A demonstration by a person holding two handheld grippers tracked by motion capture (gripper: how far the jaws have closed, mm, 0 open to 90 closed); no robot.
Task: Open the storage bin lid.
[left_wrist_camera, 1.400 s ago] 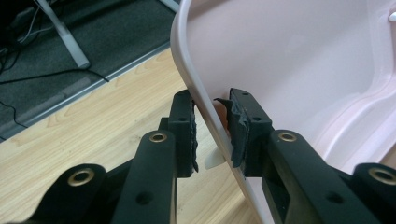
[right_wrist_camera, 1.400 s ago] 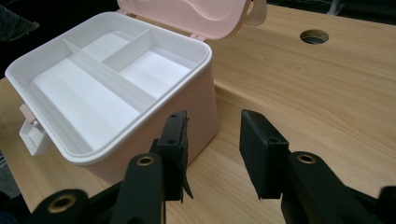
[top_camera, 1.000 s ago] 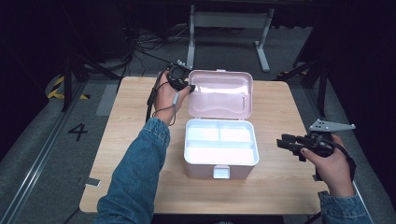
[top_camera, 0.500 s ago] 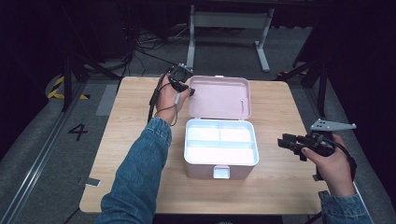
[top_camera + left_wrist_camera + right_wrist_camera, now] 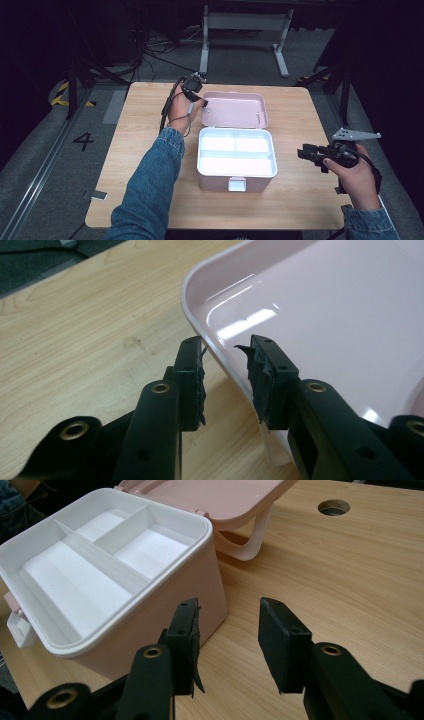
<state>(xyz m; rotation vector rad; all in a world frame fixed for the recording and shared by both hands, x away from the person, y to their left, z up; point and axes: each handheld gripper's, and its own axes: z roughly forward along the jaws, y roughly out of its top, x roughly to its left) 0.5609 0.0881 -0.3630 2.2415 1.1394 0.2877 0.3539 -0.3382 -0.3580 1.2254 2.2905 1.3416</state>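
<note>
High view: pink box (image 5: 235, 172) mid-tabletop (image 5: 300, 200), lid (image 5: 235, 109) swung fully back behind it, white divided tray (image 5: 236, 152) exposed. Left gripper (image 5: 197, 97) at lid's left far corner. Left gripper view: jaws apart, straddling lid rim (image 5: 220, 357), one jaw outside over wood, other inside over glossy pink surface; not pinching. Right gripper (image 5: 306, 152) well right of box, jaws apart, nothing between. Right gripper view: box (image 5: 165, 610) ahead-left, lid handle (image 5: 250, 542) beyond.
</note>
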